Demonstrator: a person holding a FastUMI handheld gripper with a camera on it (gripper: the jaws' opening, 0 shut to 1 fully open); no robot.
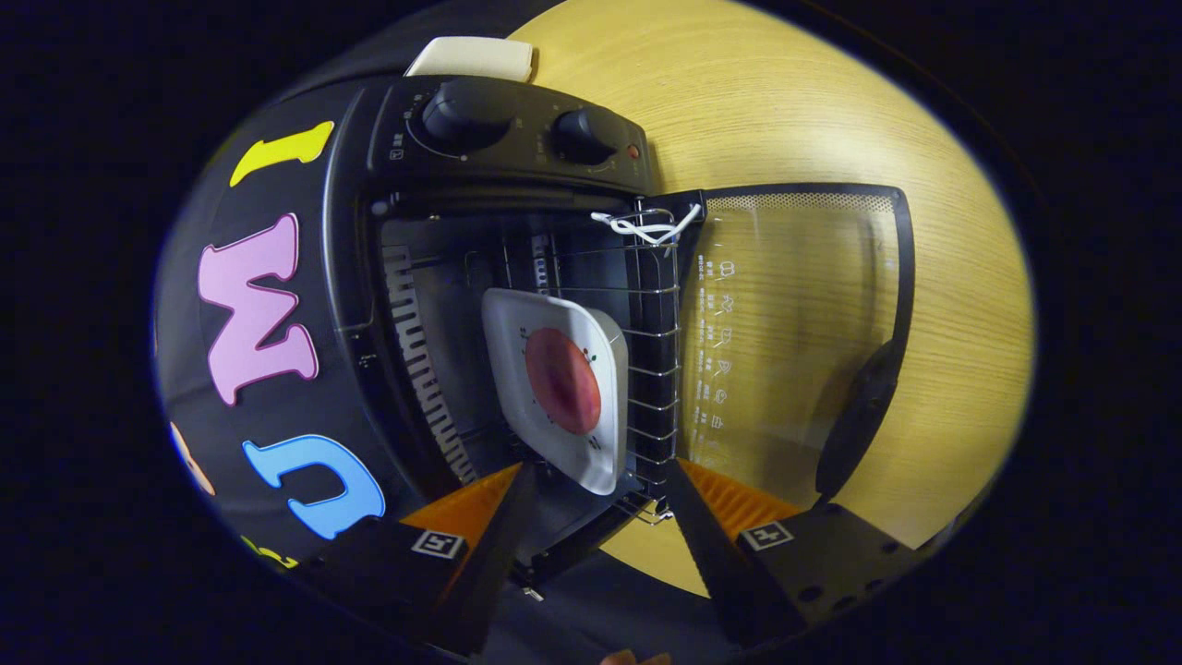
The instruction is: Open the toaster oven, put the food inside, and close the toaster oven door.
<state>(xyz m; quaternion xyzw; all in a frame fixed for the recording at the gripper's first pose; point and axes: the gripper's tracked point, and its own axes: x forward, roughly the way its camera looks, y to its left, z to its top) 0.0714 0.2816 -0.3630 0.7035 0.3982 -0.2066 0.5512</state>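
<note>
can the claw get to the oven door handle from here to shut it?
Probably yes. The claw is open and holds nothing; the plate already sits on the rack. The door hangs open, its handle just beyond one finger, nothing between.

oven interior (462,305) dim behind the plate (554,388), door markings (716,342) too small, fingers (503,517) cut off at base

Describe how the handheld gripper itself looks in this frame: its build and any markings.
The gripper has two long wedge-shaped fingers tapering to thin tips, their inner faces ribbed. Each finger's dark, blocky base carries a small square black-and-white marker tag; the right base shows a few small round holes.
</note>
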